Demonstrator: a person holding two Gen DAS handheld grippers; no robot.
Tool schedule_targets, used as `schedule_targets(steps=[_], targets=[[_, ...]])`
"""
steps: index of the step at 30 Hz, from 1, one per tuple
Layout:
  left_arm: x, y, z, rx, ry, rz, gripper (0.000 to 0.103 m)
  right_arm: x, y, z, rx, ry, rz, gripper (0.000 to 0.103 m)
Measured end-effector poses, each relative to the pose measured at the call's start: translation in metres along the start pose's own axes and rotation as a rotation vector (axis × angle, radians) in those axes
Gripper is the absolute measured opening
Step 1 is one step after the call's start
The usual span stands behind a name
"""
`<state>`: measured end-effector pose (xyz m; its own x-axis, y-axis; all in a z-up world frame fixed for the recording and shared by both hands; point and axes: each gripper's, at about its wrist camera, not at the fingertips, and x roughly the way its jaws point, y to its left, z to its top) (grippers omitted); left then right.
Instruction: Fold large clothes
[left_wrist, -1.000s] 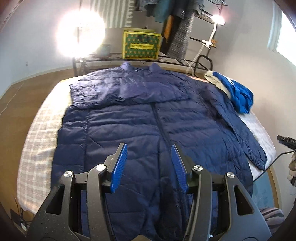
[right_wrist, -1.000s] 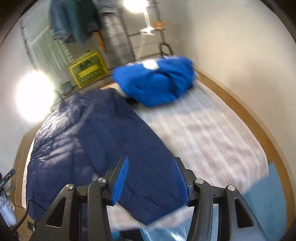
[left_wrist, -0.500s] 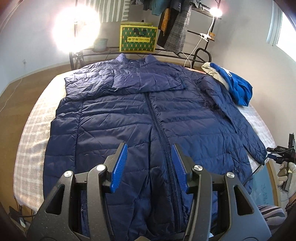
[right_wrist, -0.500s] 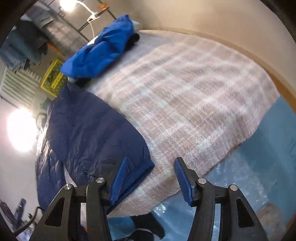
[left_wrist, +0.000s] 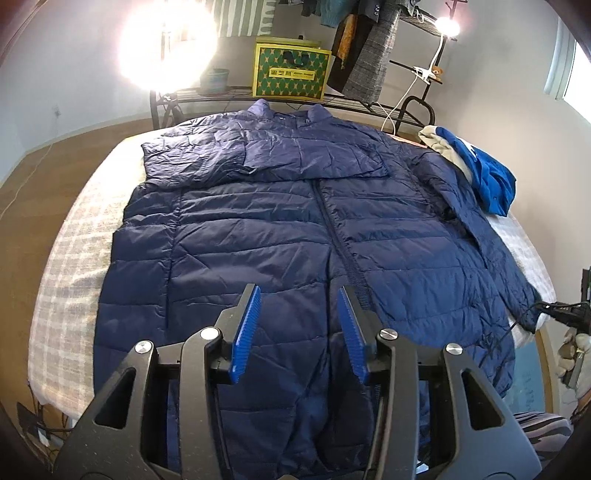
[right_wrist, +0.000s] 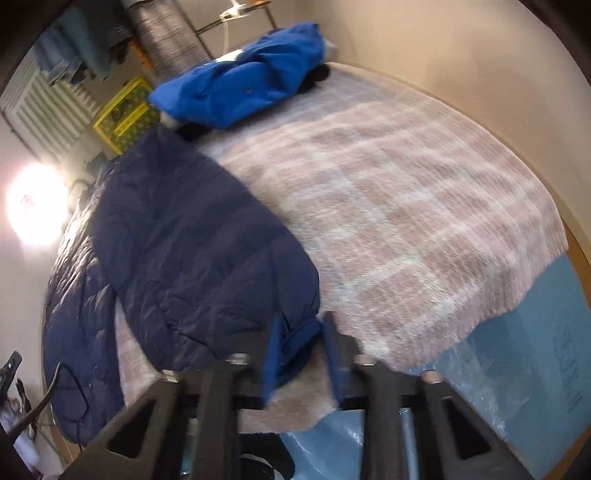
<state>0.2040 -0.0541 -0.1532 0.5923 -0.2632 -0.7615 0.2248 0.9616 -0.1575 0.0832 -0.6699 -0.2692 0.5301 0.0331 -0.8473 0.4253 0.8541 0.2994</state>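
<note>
Right tool (right_wrist: 301, 354) has narrowed since half a second ago, its blue fingers now pinching the cuff (right_wrist: 295, 341) of the navy jacket's (left_wrist: 295, 229) sleeve at the bed's (right_wrist: 406, 206) near edge. Left tool (left_wrist: 299, 332) hovers spread and empty over the jacket's hem, jacket flat on the bed. A bright blue garment (right_wrist: 243, 88) lies far right; yellow box (left_wrist: 290, 74) behind.
</note>
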Motion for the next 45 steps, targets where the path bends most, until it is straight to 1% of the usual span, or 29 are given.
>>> schedule_targets(steps=[2, 4, 6, 8, 12, 15, 21, 22, 23, 24, 30, 33, 36, 37, 39, 43, 44, 45], targets=[[0.000, 0.003, 0.001, -0.001, -0.001, 0.000, 0.040, -0.007, 0.002, 0.001, 0.007, -0.020, 0.013, 0.008], [0.001, 0.006, 0.002, 0.001, -0.003, 0.001, 0.040, -0.016, 0.005, 0.005, 0.022, -0.041, 0.042, 0.007], [0.002, 0.009, 0.003, 0.004, -0.005, 0.002, 0.040, -0.032, 0.012, 0.012, 0.042, -0.071, 0.092, 0.007], [0.004, 0.010, 0.005, 0.006, -0.007, 0.002, 0.040, -0.045, 0.023, 0.021, 0.031, -0.102, 0.114, 0.006], [0.009, 0.016, 0.007, 0.000, -0.010, -0.008, 0.040, -0.074, 0.064, 0.043, -0.029, -0.172, 0.155, 0.006], [0.012, 0.021, 0.009, -0.011, -0.011, -0.016, 0.040, -0.089, 0.108, 0.062, -0.088, -0.210, 0.201, 0.006], [0.015, 0.040, 0.014, -0.042, -0.017, -0.020, 0.040, -0.094, 0.200, 0.083, -0.224, -0.228, 0.285, 0.006], [0.015, 0.044, 0.014, -0.046, -0.020, -0.020, 0.039, -0.092, 0.220, 0.084, -0.245, -0.224, 0.304, 0.006], [0.016, 0.048, 0.015, -0.051, -0.022, -0.020, 0.035, -0.089, 0.233, 0.087, -0.255, -0.218, 0.319, 0.006], [0.016, 0.053, 0.016, -0.057, -0.022, -0.019, 0.033, -0.084, 0.246, 0.089, -0.263, -0.208, 0.334, 0.006], [0.018, 0.086, 0.020, -0.109, -0.031, -0.006, 0.033, -0.042, 0.337, 0.091, -0.351, -0.136, 0.397, 0.006], [0.018, 0.104, 0.021, -0.141, -0.032, 0.005, 0.033, -0.016, 0.387, 0.078, -0.429, -0.093, 0.416, 0.006], [0.020, 0.122, 0.020, -0.170, -0.027, 0.014, 0.033, 0.008, 0.425, 0.065, -0.498, -0.058, 0.428, 0.006], [0.021, 0.126, 0.019, -0.176, -0.024, 0.014, 0.033, 0.021, 0.440, 0.059, -0.517, -0.035, 0.437, 0.006], [0.024, 0.134, 0.019, -0.191, -0.017, 0.017, 0.033, 0.039, 0.459, 0.049, -0.534, -0.003, 0.443, 0.006], [0.031, 0.143, 0.018, -0.209, -0.009, 0.017, 0.033, 0.074, 0.492, 0.028, -0.590, 0.042, 0.412, 0.006], [0.033, 0.145, 0.019, -0.210, -0.006, 0.017, 0.033, 0.082, 0.496, 0.022, -0.604, 0.056, 0.409, 0.007], [0.035, 0.145, 0.019, -0.208, -0.003, 0.019, 0.033, 0.088, 0.498, 0.019, -0.615, 0.065, 0.410, 0.011]])
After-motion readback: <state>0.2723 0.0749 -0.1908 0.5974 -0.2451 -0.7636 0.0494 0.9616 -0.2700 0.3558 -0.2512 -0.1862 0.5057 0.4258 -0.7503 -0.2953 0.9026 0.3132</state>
